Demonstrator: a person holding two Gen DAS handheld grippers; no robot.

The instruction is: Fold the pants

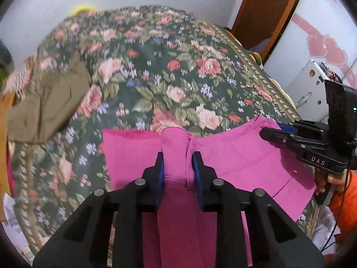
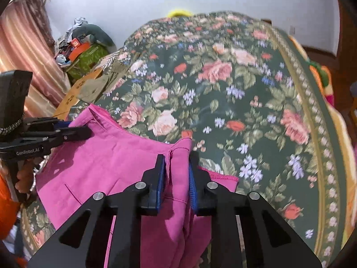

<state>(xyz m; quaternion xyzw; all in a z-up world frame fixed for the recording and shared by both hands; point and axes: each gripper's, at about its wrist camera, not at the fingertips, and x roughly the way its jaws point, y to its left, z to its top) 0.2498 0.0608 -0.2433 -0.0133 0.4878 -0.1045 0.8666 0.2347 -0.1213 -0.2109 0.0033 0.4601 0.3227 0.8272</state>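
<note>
The pink pants [image 1: 234, 156] lie spread on a bed covered with a dark green floral bedspread [image 1: 156, 71], near its closer edge. The left hand-held gripper [image 1: 177, 163] has its blue pads [image 1: 161, 174] narrowed onto a bunched roll of the pink fabric at one end of the top edge, so it grips the pants. The right hand-held gripper [image 2: 177, 167] pinches another fold of the same edge, along a stitched seam, between its own blue pads [image 2: 161, 178].

In the left wrist view the right tool shows from the side at the far right, with the white letters "DAS" [image 1: 318, 162] on its black body and a small green light above. In the right wrist view the left tool shows at the left edge, marked "GenRobot.AI" [image 2: 27, 151]; a hand [image 2: 24, 176] holds its grip, beside an orange sleeve [image 2: 6, 212].

An olive-brown garment [image 1: 51, 107] lies on the bedspread's far left side, well apart from the pants. A white cabinet with pink hearts [image 1: 325, 47] stands beyond the bed.
</note>
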